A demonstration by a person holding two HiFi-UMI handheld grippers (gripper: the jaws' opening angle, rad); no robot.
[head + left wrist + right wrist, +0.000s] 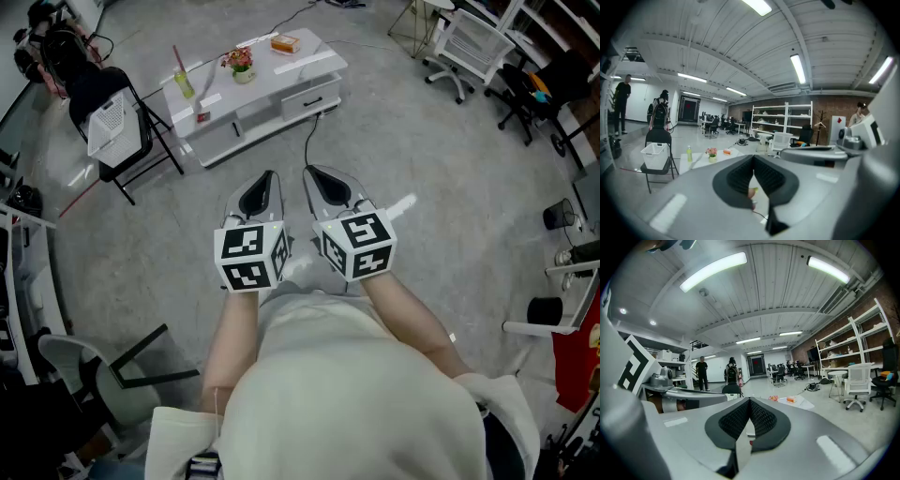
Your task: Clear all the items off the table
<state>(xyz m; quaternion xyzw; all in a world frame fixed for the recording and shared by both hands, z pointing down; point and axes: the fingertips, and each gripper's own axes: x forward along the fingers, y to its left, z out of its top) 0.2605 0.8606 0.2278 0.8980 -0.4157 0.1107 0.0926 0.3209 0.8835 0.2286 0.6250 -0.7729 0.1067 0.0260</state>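
Well, nothing is picked up yet. The left gripper [267, 180] and right gripper [315, 176] are both closed, empty. The table [309, 67] waits at eleven o'clock, well away; I think stepping closer comes next.

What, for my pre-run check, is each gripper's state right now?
Grey left gripper: closed, holding nothing.
Grey right gripper: closed, holding nothing.
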